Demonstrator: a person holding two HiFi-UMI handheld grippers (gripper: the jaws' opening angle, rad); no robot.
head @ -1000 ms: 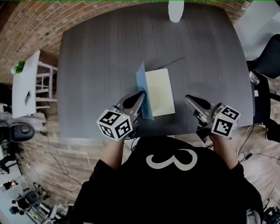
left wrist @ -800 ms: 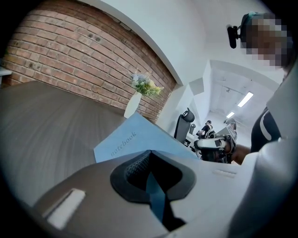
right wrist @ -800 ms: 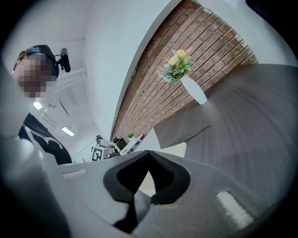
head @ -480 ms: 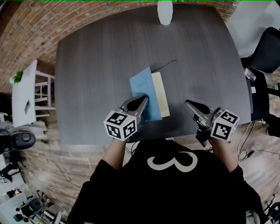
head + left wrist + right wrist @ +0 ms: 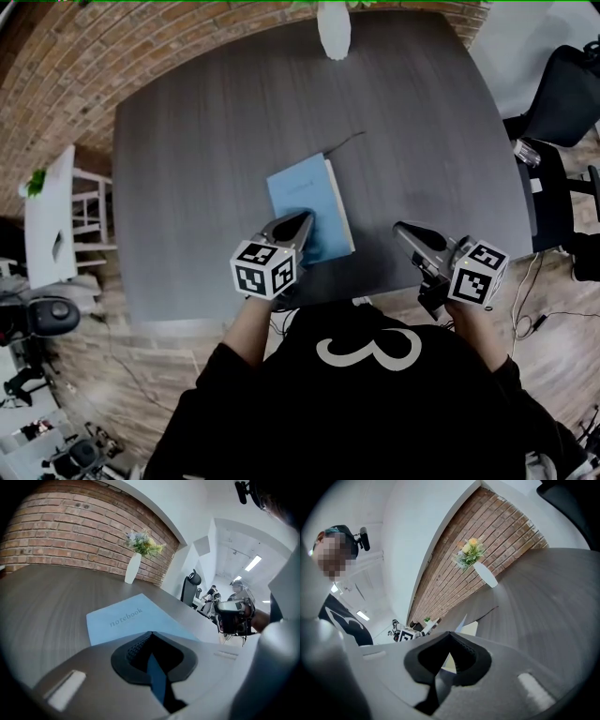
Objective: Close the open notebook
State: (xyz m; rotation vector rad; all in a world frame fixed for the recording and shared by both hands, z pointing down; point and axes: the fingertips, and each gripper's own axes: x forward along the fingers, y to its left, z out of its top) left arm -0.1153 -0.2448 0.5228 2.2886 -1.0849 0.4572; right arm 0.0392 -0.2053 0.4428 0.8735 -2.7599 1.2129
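A light blue notebook (image 5: 305,199) lies closed on the dark table (image 5: 187,141), cover up; the word "notebook" shows on the cover (image 5: 126,618) in the left gripper view. My left gripper (image 5: 306,218) rests over its near part with jaws together, and blue shows through the slit between them (image 5: 150,633). My right gripper (image 5: 403,229) hovers to the right of the notebook, shut and empty (image 5: 450,633). In the right gripper view the notebook (image 5: 470,628) is mostly hidden behind the jaws.
A white vase (image 5: 334,34) with flowers (image 5: 142,543) stands at the table's far edge. A thin dark ribbon (image 5: 349,143) trails from the notebook's far end. A black chair (image 5: 562,94) is at the right, a white shelf (image 5: 49,206) at the left.
The blue cover stood upright over the cream page, then swung down to the right. Now it lies flat and the page is covered. The right gripper stayed put.
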